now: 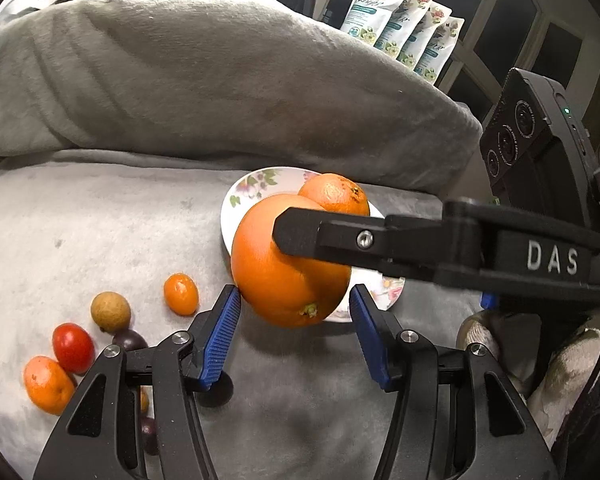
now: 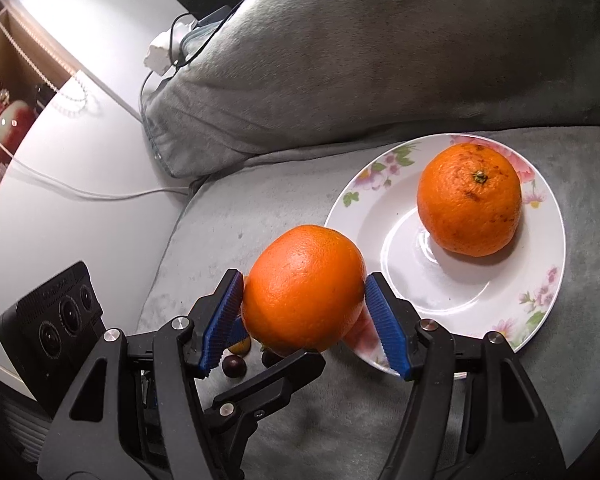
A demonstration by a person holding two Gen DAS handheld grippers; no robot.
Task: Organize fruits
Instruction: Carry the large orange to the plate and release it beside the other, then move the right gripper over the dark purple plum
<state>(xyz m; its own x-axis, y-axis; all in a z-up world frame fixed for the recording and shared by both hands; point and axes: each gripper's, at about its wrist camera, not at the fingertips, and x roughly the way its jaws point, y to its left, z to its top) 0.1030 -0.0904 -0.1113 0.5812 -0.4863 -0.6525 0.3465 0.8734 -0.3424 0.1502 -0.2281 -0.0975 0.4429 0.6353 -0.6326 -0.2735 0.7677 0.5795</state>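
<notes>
A large orange [image 2: 304, 292] is held between the blue pads of my right gripper [image 2: 304, 320], above the near rim of a floral white plate [image 2: 500, 304]. A second orange [image 2: 469, 200] sits on the plate. In the left wrist view the held orange [image 1: 276, 276] hangs in front of the plate [image 1: 252, 188], with the right gripper's finger [image 1: 340, 236] across it. My left gripper [image 1: 296, 332] is open just below and around it, pads not pressing. Small fruits lie left: kumquat [image 1: 181, 294], longan [image 1: 111, 312], cherry tomato [image 1: 73, 347], small orange [image 1: 49, 385].
Everything lies on a grey blanket [image 1: 100, 232] with a big grey pillow [image 1: 220, 92] behind. Floral pouches [image 1: 404, 28] stand at the back. A white table [image 2: 60, 152] with cables is to the left. Dark small fruits [image 2: 235, 366] lie under the grippers.
</notes>
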